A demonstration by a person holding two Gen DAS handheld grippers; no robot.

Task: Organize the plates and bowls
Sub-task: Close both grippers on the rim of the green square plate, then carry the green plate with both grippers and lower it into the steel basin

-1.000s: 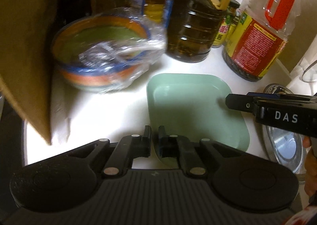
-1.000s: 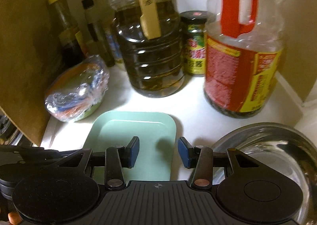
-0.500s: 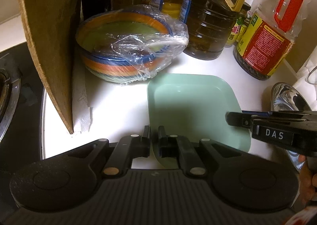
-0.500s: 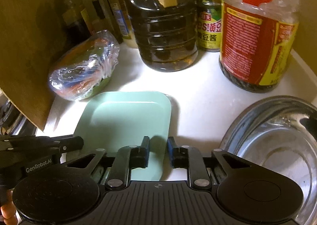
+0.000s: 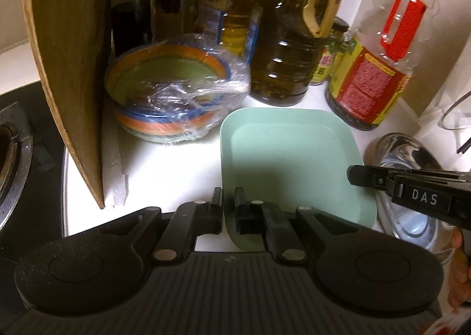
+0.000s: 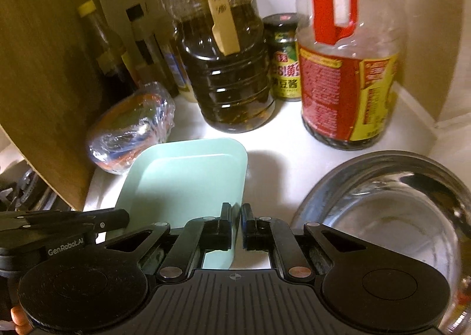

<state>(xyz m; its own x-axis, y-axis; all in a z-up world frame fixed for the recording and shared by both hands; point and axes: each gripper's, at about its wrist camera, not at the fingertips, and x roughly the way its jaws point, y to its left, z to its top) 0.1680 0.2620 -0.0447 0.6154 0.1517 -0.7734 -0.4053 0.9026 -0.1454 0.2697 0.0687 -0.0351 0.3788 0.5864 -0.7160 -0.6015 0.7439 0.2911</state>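
Both tools [image 5: 228, 201] [image 6: 236, 217] pinch the green plate's [image 5: 288, 158] near edge.

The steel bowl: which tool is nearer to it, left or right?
Right. The right tool sits just beside the steel bowl, at the green plate's near edge; the left tool is across that plate.

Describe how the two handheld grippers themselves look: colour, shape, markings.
Both are matte black. The left gripper has two slim flat fingers on angled linkage arms with silver pivot pins, two round discs and a ribbed grey plate behind; "GenRobot.AI" is printed on its side. The right gripper is built the same, with a white "DAS" label on its side. No cables or sleeves show.
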